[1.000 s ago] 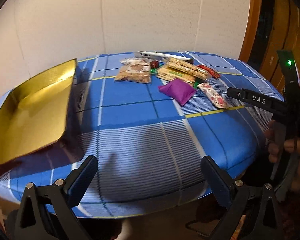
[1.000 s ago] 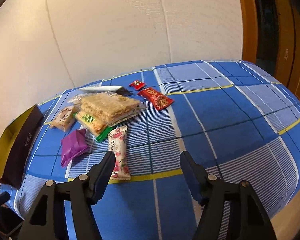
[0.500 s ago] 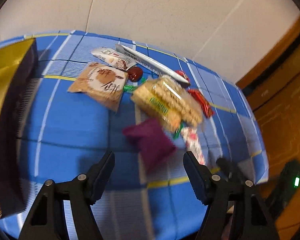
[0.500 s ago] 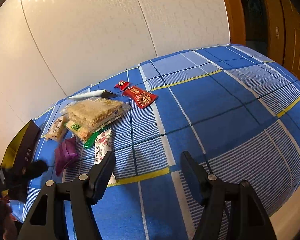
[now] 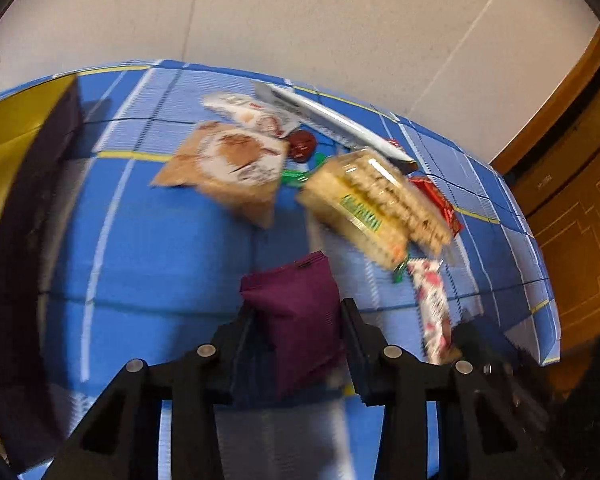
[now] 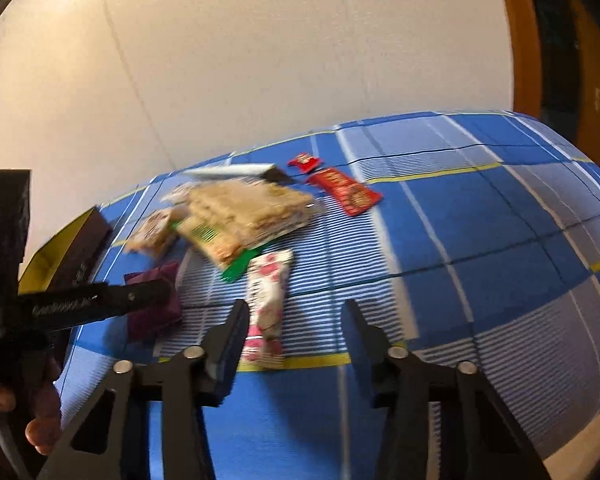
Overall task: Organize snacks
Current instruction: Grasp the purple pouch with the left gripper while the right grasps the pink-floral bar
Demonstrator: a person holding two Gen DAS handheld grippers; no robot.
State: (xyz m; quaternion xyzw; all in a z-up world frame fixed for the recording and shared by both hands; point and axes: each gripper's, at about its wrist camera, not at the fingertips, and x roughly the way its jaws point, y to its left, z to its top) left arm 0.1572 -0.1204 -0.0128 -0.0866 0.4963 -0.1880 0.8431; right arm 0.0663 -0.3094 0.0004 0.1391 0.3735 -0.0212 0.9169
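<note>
blue checked tablecloth (image 5: pixel 148 248), purple packet (image 5: pixel 300 320) between left tool (image 5: pixel 298 332) fingers

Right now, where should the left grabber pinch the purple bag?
Pinch the purple bag across its narrow width near the puffy middle, coming from the near table edge. It lies flat and points away, and the left gripper already has a finger on each long side. The far sealed end is thin and floppy, probably a poorer hold.

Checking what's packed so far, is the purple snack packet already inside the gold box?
No, the purple snack packet lies on the blue checked cloth between the left hand-held gripper fingers; the gold box sits apart.
</note>
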